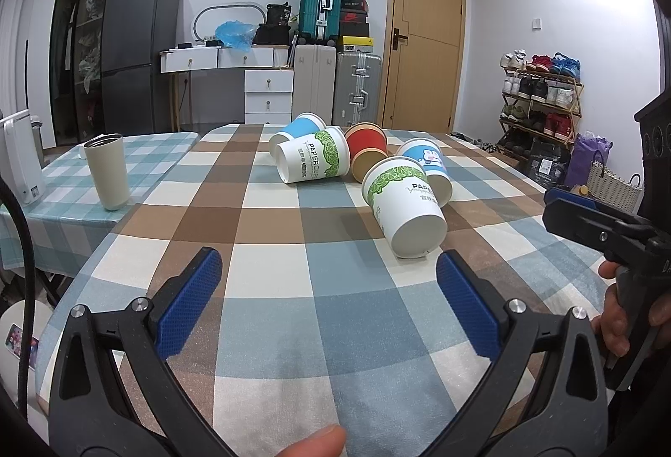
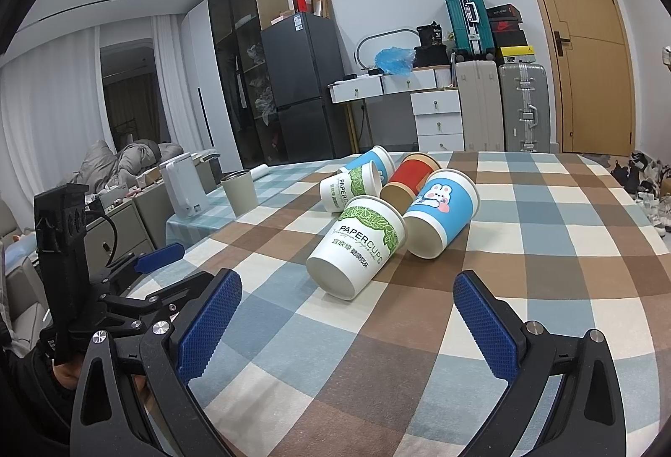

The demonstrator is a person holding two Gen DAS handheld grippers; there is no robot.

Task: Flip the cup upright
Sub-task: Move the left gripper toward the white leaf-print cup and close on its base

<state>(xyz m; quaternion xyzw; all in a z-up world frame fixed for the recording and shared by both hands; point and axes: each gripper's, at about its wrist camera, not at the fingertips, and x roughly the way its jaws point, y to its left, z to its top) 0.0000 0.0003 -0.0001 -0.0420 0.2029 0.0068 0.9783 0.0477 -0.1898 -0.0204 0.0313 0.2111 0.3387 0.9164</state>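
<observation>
Cup nearest us, white with a green leaf band, lies on its side on the checked counter, base toward the left hand-held gripper, whose jaws gape wide and empty just short of it.

From the right hand-held gripper, equally wide and empty, the same cup sits ahead, slightly left. Thin paper, I'd guess: light, crushable, best pinched gently across its sidewall.

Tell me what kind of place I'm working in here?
Most likely a lived-in home, a combined dining and storage room. A fridge, stacked suitcases and a full shoe rack line the walls, and the tipped paper cups lie on a table under a checked tablecloth.
</observation>
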